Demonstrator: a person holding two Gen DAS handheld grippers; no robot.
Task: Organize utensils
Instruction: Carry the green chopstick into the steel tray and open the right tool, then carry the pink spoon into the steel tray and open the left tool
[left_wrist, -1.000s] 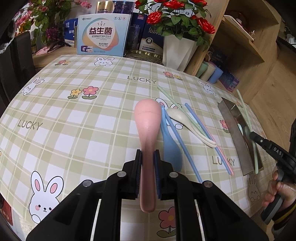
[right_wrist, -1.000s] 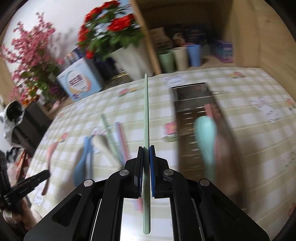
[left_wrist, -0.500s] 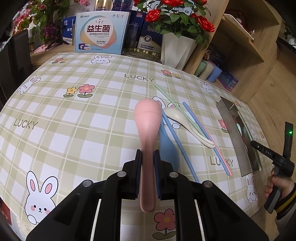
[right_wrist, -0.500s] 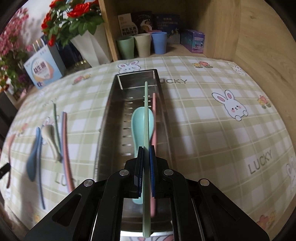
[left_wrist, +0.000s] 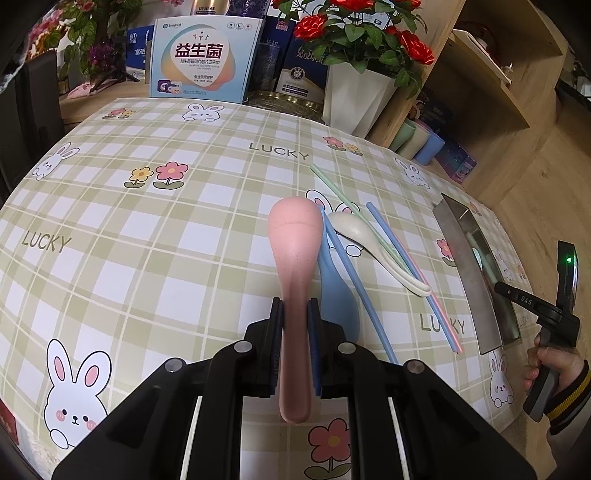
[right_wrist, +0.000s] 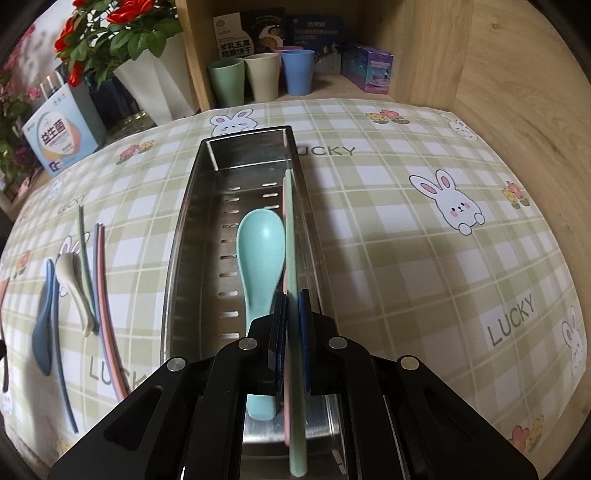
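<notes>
Green chopstick (right_wrist: 293, 258) lengthwise over the steel tray (right_wrist: 184, 236), tip pointing away, right gripper (right_wrist: 293, 310) jaws opening around it, teal spoon (right_wrist: 260, 251) beside it inside, left gripper (left_wrist: 295, 317) clamping pink spoon (left_wrist: 295, 251), bowl pointing away.

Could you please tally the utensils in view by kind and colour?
Spoons: 4, namely pink spoon, blue spoon, cream spoon, teal spoon
Chopsticks: 6, namely 2 blue chopsticks, 2 pink chopsticks, 2 green chopsticks
Total: 10
</notes>
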